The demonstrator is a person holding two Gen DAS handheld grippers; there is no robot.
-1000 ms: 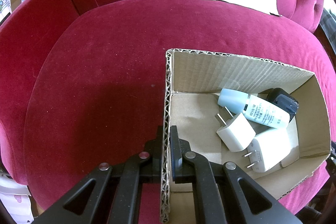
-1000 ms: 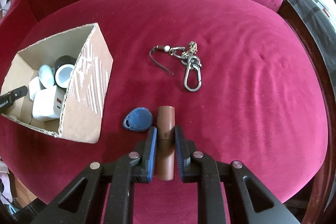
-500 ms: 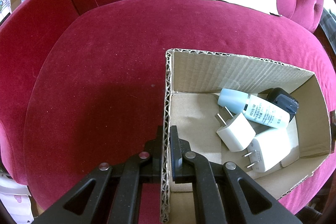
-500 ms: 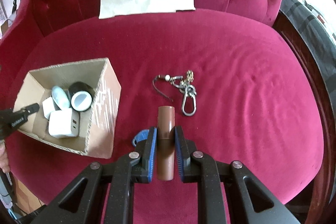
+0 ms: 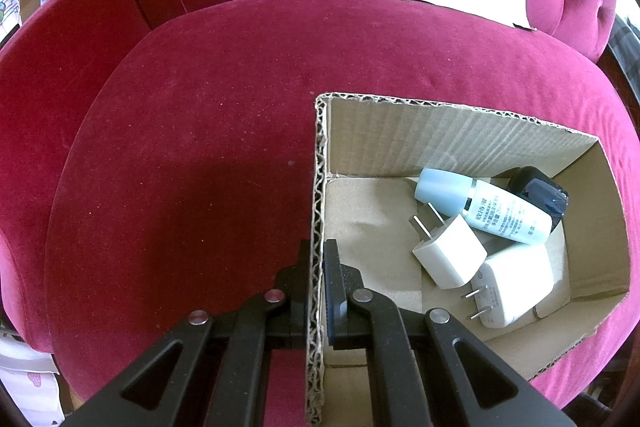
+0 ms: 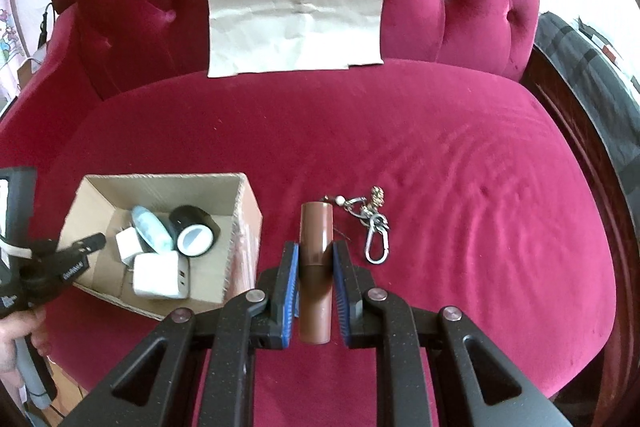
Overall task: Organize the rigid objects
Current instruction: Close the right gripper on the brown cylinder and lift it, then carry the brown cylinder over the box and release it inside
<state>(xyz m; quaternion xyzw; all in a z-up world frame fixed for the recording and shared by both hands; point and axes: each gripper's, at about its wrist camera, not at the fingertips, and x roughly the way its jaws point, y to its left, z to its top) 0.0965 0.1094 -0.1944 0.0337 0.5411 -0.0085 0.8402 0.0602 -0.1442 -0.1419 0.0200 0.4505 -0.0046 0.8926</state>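
With the left gripper (image 5: 318, 267) pinching the near wall of the open brown cardboard box (image 6: 240, 223), the right gripper (image 6: 314, 267) clamps a brown plastic cylinder (image 6: 316, 259) above the red velvet seat (image 6: 460, 207); next, probably, carry it left over the box and release.

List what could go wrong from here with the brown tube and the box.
1. The right gripper pinches the smooth brown tube only around its middle, so it could slip or swivel on the way to the cardboard box.
2. The box is already crowded with chargers, a bottle and a black tape roll; the tube may land on top and roll.
3. The left gripper clamps just one thin wall; a knock could tip the box.
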